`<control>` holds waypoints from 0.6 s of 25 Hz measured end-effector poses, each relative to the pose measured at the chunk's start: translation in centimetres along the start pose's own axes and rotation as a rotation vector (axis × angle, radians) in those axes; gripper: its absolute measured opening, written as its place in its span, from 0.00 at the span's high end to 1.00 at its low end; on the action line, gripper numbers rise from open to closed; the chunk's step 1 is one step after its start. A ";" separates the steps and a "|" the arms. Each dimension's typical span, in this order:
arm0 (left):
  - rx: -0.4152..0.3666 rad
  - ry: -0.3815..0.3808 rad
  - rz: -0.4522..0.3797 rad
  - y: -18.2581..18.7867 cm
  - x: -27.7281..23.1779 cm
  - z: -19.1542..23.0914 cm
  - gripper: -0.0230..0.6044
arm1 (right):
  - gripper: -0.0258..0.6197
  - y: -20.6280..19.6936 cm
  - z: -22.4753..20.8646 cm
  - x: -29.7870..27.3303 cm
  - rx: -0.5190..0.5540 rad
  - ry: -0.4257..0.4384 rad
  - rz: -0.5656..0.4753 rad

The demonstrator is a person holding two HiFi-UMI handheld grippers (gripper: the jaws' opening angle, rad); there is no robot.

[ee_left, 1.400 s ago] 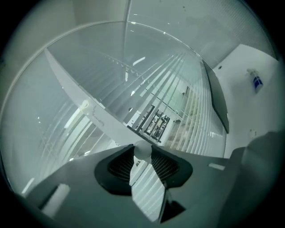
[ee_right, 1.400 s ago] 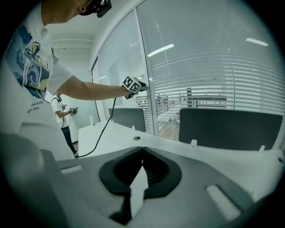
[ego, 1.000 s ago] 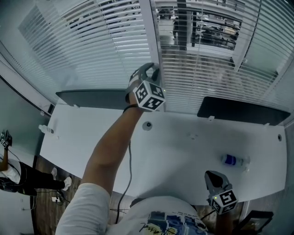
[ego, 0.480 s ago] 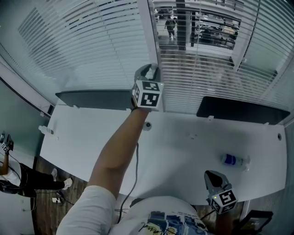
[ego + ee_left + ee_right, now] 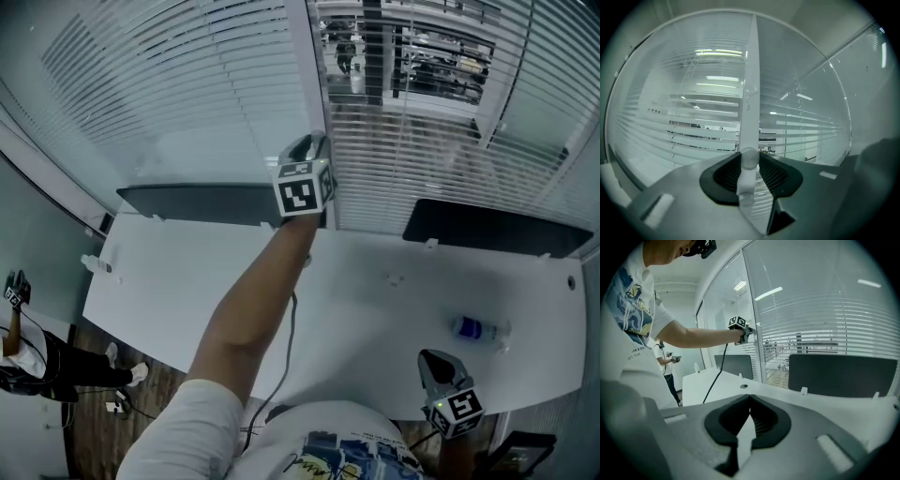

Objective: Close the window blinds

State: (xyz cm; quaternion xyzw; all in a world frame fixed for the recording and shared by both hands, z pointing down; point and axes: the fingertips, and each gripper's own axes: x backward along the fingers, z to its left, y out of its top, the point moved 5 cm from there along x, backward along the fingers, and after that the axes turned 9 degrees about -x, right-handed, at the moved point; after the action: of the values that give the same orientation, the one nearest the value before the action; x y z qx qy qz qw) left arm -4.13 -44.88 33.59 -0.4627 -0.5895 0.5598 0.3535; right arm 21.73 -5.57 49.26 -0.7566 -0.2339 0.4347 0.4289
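Window blinds and their surroundings. The left gripper is reaching across a white desk to the window post, and its jaws are pinching a white wand. The wand's rounded knob is sitting between the pads. The wand is hanging just beside the post, between two blinds. The left blind is showing pale, close-set slats. The right blind is letting the room beyond show through its slats.

The desk is standing between the person and the window, so the outstretched left arm is crossing over it. Two dark panels are standing along the desk's far edge, one at the left and one at the right. Each is covering the foot of the blind behind it.

One bottle is lying on the desk near its right end, well apart from both grippers. One cable is hanging below the left arm. The right gripper is resting low by the person's body at the near edge of the desk — its jaws are pressed together on nothing. A second person is standing on the floor beyond the desk's left end.
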 end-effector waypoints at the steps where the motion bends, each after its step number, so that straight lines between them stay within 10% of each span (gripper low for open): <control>1: 0.011 -0.002 0.003 0.0 0.0 0.0 0.77 | 0.96 0.0 0.0 0.1 0.001 -0.001 -0.001; 6: -0.108 -0.009 0.016 0.2 0.0 0.1 0.75 | 0.96 0.0 -0.1 0.3 0.001 -0.005 0.002; 15: -0.558 -0.028 0.027 0.0 2.1 -1.1 0.71 | 0.96 0.3 0.3 0.4 0.009 -0.001 -0.003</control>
State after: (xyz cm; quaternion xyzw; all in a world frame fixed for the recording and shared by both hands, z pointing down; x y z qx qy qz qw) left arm -3.81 -42.50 33.55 -0.5424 -0.7194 0.3868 0.1966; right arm 21.66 -5.27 48.74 -0.7541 -0.2335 0.4352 0.4329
